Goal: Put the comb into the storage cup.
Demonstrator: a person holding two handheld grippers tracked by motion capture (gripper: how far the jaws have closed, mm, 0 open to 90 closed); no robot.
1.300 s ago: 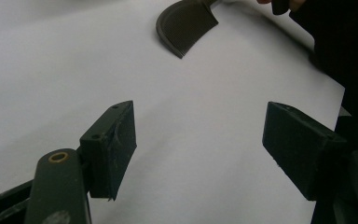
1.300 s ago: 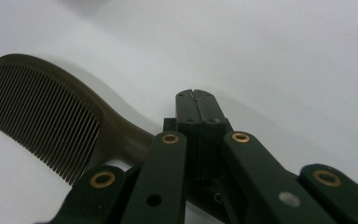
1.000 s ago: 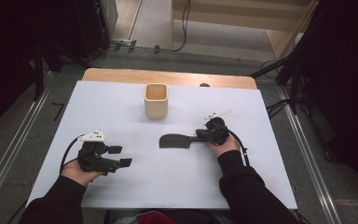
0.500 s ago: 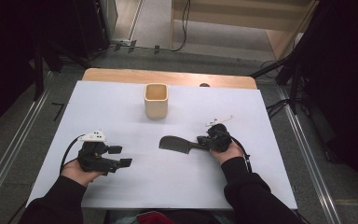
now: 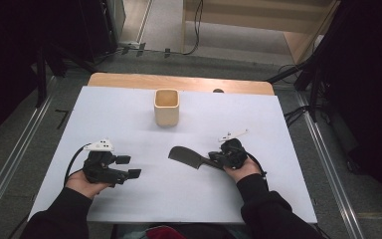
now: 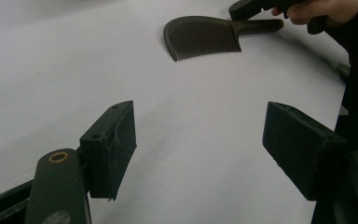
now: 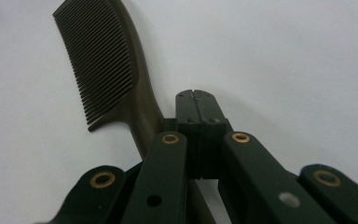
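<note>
A: Where is the comb (image 5: 185, 157) lying right now?

B: Flat on the white counter (image 5: 129, 114), a bit right of the middle and on the person's side of the wooden cup (image 5: 166, 107), well apart from it. Its toothed head points toward the left side of the counter and its handle runs back under the right gripper (image 5: 218, 160).

A: Is that gripper holding it?

B: From the right gripper view, its fingers (image 7: 186, 116) are pressed flat together with no gap, and nothing is caught between them. The comb's handle passes beneath the linkage, just to the left of the closed tips. Whether the gripper body touches the handle, I cannot tell. In that view the teeth face left and the curved spine lies on the side toward the fingers.

A: And the left gripper (image 5: 128, 167)?

B: It sits near the left front of the counter in the person's left hand (image 5: 82, 181), well apart from the comb. Its fingers (image 6: 114, 140) are spread wide, with bare counter between them. In the left gripper view the comb lies farther off, teeth turned toward the camera, with the right hand (image 6: 324, 9) at the end of its handle.

A: Anything inside the cup?

B: It stands upright near the far edge; its inside looks bare from the high view.
</note>
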